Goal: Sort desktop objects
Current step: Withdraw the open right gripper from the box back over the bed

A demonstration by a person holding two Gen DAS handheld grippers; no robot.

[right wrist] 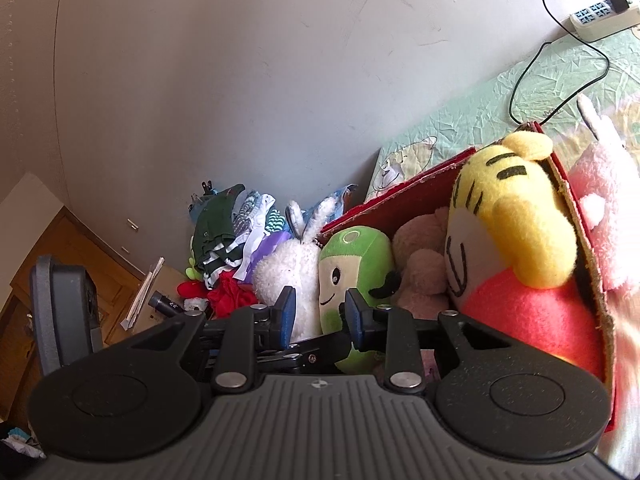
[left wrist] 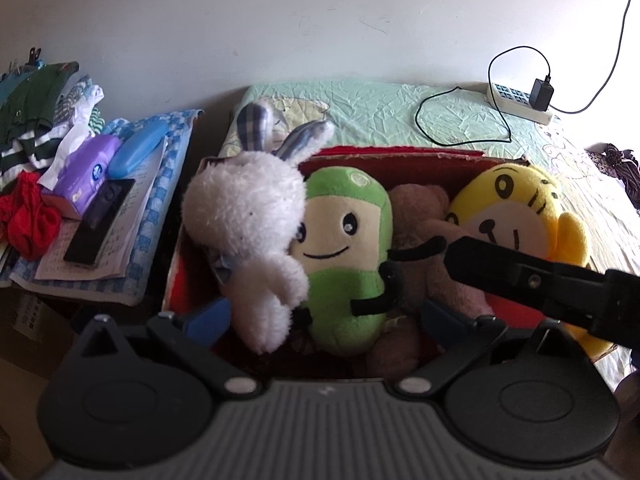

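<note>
The green plush [left wrist: 344,256] stands upright in the red box [left wrist: 400,156], long axis vertical, face toward the left gripper [left wrist: 324,316], between its wide-open, empty jaws; the white rabbit [left wrist: 248,216] leans alongside. The right gripper [right wrist: 320,312], jaws narrowly parted, holds nothing; the plush lies just beyond them.

A bed under a crinkled pale green sheet with cartoon prints [left wrist: 372,108] carries most of what we see. Sitting directly on it is an open red cardboard box [left wrist: 396,156], packed with plush toys. Back near the wall lies a white power strip [left wrist: 516,102] with a black charger plugged in [left wrist: 541,94], its thin black cable [left wrist: 440,98] looping across the sheet. Left of the bed, a surface covered by a blue-and-white checked cloth [left wrist: 168,168] holds loose printed papers [left wrist: 116,248], and a heap of crumpled clothes [left wrist: 36,120] sits at its far left.
</note>
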